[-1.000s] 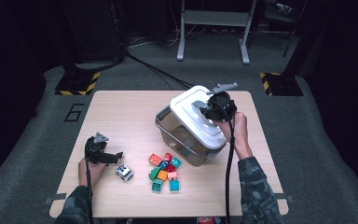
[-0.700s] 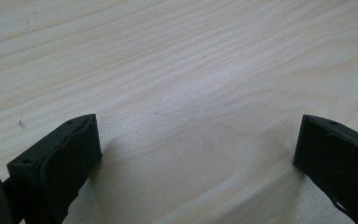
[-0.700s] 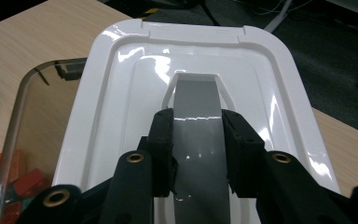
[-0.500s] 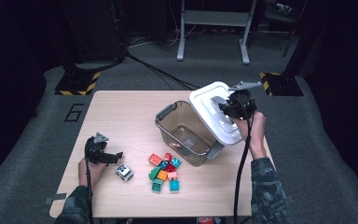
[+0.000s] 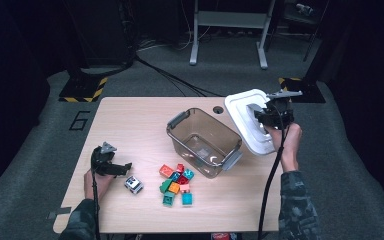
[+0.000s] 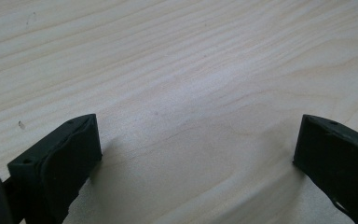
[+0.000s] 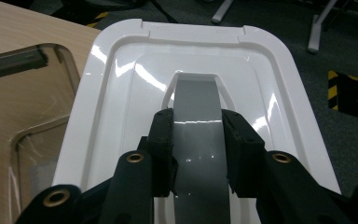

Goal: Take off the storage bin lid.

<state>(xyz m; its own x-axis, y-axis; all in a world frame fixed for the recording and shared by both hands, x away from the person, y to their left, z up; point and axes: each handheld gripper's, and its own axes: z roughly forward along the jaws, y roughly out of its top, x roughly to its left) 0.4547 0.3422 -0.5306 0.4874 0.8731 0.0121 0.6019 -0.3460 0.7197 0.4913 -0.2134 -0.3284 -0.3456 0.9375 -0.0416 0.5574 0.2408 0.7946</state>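
A clear grey plastic bin (image 5: 204,141) stands open in the middle of the table, with grey latches at two ends. Its white lid (image 5: 252,119) hangs to the right of the bin, over the table's right edge. My right gripper (image 5: 271,114) is shut on the lid's grey handle (image 7: 196,140), one jaw on each side of it, and the white lid (image 7: 121,93) spreads out beyond. My left gripper (image 5: 115,167) rests at the table's front left, open, with bare wood between its fingers (image 6: 56,158). Several coloured bricks (image 5: 176,182) lie in front of the bin.
A small grey and white toy block (image 5: 134,184) lies just right of the left gripper. The table (image 5: 130,120) has a round hole (image 5: 217,109) near its far edge. Cables and a metal stand leg cross the floor behind the table.
My right gripper has lifted the white lid off the bin and carried it right, past the table's edge. The bin now stands open. The left gripper has stayed put.
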